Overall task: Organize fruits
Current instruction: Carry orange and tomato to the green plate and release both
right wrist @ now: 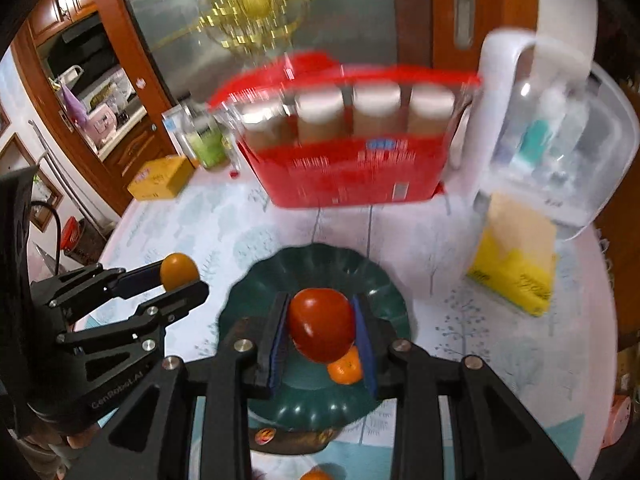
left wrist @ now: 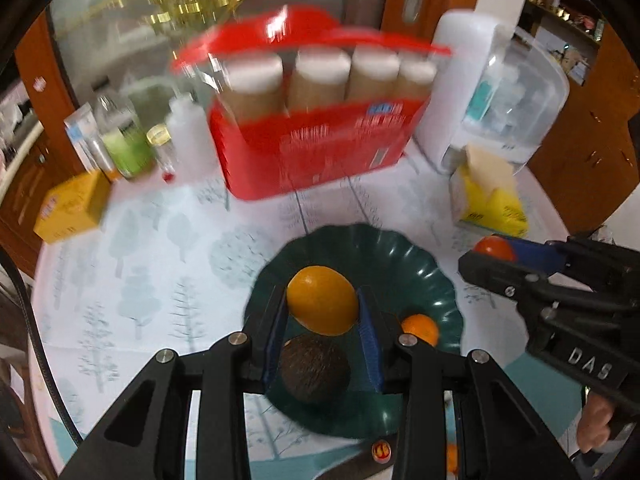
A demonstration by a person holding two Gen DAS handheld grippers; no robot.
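Left wrist view: a yellow-orange round citrus fruit is clamped between the fingers of the left gripper, held above the dark green scalloped plastic plate. On the plate, a brown rough-skinned round fruit and a small orange mandarin are already placed. A glossy red round tomato-like fruit is gripped by the right gripper over the same plate. The task is judged partly done: two fruits are set down, two are carried. Another small orange fruit is seen on the worktop, just off the plate.
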